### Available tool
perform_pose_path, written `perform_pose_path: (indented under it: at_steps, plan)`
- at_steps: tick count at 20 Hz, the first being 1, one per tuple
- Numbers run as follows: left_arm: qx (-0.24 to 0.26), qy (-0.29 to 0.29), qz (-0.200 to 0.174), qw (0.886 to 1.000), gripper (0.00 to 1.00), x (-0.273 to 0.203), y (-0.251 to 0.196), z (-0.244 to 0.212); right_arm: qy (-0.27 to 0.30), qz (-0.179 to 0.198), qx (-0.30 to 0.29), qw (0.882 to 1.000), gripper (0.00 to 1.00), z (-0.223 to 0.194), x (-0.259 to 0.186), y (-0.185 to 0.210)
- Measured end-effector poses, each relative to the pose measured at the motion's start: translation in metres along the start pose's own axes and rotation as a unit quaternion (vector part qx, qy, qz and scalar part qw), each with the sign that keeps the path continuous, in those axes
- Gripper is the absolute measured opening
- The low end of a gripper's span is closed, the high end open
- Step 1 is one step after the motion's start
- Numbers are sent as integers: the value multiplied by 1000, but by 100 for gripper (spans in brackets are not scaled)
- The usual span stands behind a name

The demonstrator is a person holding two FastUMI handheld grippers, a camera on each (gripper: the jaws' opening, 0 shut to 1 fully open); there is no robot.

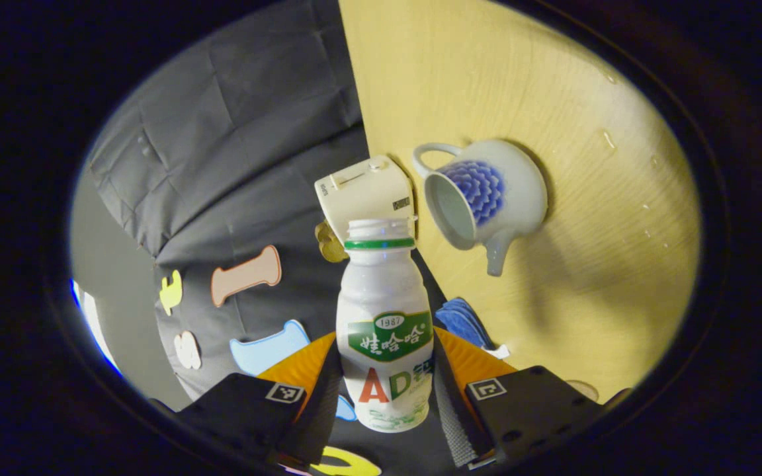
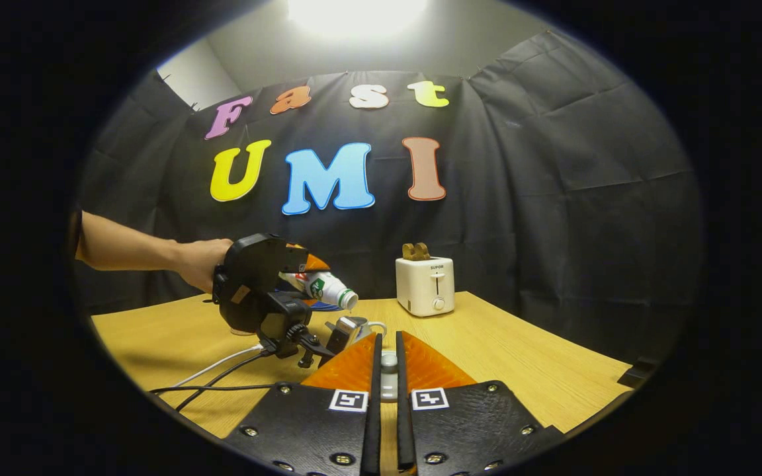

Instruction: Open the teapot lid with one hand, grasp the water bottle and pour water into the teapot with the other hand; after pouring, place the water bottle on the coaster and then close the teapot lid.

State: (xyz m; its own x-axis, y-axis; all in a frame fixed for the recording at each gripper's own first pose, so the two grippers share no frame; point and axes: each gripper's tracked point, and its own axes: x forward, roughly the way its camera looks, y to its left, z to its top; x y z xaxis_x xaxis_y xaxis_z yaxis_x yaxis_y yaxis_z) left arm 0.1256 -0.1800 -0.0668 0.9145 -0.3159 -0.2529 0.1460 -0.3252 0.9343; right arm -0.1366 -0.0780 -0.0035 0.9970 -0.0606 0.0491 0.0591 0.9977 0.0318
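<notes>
The left tongs are clamped on the white plastic water bottle with a green neck ring, a finger pressing each side of its body; its cap is off. In the left gripper view the bottle points toward the white ceramic teapot with a blue flower pattern, which stands ahead of the tongs and off to one side on the pale wooden surface. The teapot's mouth is open, with no lid on it, and the bottle's opening is still beside the mouth, not over it, so I judge the pour is about to begin or only just starting; no stream of water can be seen. Left to do: finish pouring, set the bottle on the coaster, close the lid.

The right tongs are closed nearly together around a small pale knob-like thing, most likely the teapot lid, though it is too small to be sure.

The right gripper view gives what the other cannot: the left tongs from outside, held by a person's hand, with the bottle tipped neck-down. It also shows a cream toaster upright beyond the tongs. The left gripper view adds the open teapot mouth and a blue cloth close behind the bottle.
</notes>
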Motion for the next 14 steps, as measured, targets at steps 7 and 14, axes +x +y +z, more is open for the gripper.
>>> perform_pose_path:
  at_steps: [7,14]
  plan:
    - [-109,-16,-12,994,75,3,-24,7,-5,-11,-15,1000,10,10,-1,-3]
    - [-326,-32,26,944,75,-13,-12,0,-6,-7,-34,999,10,20,10,-1]
